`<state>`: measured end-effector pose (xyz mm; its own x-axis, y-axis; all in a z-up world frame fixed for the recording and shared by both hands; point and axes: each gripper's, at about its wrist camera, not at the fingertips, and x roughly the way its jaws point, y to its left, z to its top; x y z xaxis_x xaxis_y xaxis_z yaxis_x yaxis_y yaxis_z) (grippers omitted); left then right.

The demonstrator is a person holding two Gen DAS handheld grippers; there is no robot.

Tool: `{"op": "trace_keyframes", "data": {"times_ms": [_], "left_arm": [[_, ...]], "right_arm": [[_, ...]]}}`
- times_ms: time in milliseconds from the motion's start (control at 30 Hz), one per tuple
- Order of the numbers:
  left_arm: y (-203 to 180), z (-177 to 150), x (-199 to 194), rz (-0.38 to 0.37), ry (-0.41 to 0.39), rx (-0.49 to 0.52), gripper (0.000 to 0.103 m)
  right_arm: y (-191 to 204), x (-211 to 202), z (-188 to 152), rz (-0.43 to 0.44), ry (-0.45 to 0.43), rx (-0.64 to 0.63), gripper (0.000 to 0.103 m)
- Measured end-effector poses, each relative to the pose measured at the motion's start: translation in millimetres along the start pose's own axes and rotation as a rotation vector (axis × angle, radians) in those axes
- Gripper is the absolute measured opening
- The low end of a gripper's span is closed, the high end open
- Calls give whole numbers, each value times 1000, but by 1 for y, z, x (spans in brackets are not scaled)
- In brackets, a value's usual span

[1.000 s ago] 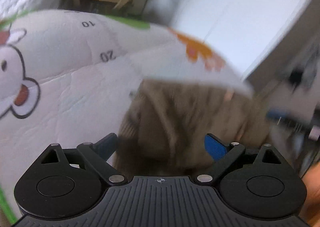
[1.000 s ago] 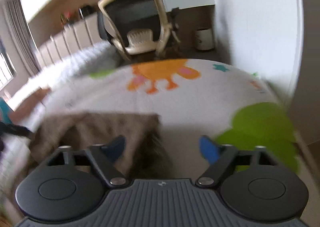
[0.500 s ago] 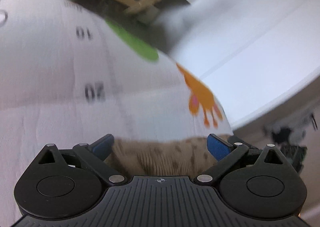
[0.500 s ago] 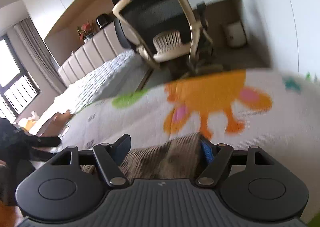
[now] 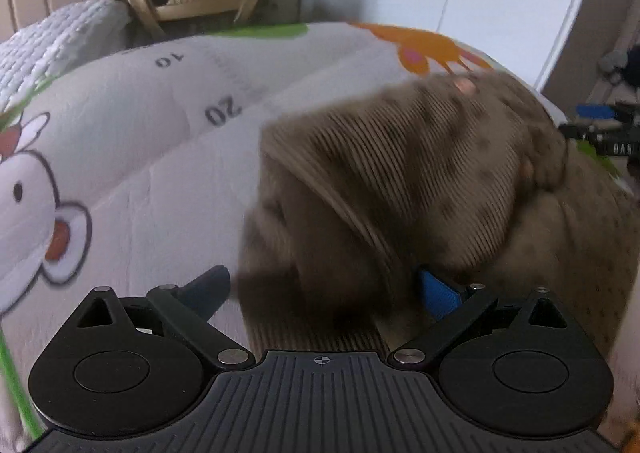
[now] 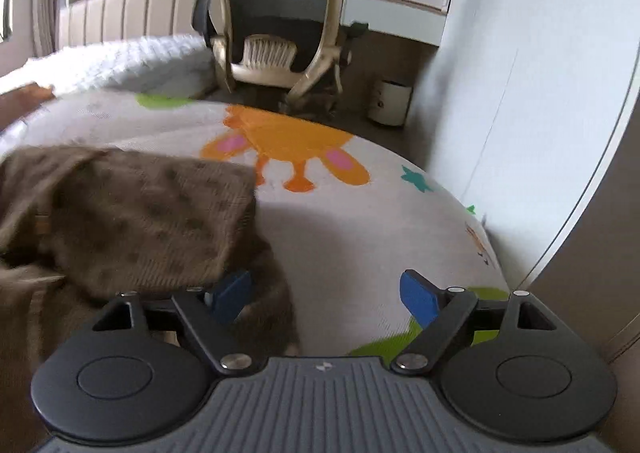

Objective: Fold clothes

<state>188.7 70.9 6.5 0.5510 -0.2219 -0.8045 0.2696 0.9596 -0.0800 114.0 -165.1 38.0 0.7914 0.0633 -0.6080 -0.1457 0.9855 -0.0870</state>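
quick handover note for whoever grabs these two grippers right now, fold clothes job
Left gripper: jaws apart, the brown ribbed spotted garment bunched between the fingers, not clearly pinched.
Right gripper: jaws opening, nothing pinched; the cloth edge lies by one blue pad.
The garment lies on the white cartoon-print quilted mat, one flap folded over.
Done: a first fold, it seems.
Left: flatten and finish folding.

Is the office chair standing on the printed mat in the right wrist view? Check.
No, the office chair stands on the floor beyond the far edge of the printed mat.
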Motion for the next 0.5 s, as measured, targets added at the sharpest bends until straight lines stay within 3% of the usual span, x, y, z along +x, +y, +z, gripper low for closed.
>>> {"op": "trace_keyframes", "data": {"times_ms": [200,300,400,500], "left_arm": [[-33,-26,-46,60,-97,59,101],[-61,-36,-69,9,-164,129,101],[-99,-46,-76,-58,-217,247,101],[-127,-57,-66,-133,-195,289,100]], "right_arm": [[31,-49,-15,138,-33,-61,83],[42,-67,-30,157,-35,-69,83],[32,-78,-42,146,-32,45,84],[28,-86,-55,169,-31,127,84]]}}
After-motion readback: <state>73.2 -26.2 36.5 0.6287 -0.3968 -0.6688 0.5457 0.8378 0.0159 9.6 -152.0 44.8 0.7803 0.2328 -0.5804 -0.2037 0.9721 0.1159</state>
